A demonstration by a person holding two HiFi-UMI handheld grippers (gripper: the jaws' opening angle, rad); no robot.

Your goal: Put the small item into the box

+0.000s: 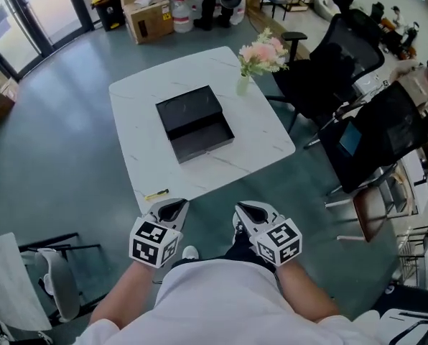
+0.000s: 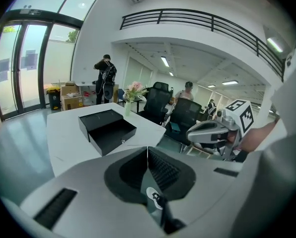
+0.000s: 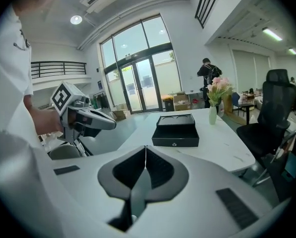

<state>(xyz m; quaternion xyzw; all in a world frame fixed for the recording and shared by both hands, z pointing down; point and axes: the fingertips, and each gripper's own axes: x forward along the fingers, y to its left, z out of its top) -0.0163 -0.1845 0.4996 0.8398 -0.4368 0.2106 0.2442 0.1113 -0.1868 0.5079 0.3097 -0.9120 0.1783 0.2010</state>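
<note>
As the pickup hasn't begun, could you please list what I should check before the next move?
1. Location of the small yellow item: ok, it lies at the near edge of the table.
2. Opening of the box: ok, its drawer is pulled out.
3. Readiness of the left gripper: not ok, shut and empty.
4. Readiness of the right gripper: not ok, shut and empty.
5. Way from item to box: ok, the vase stands off to the side.
6. Item's shape for choosing a grip: cannot tell, too small.

Bare tabletop [image 1: 138,157] before box [image 1: 194,122]; vase [image 1: 243,85] beside
</note>
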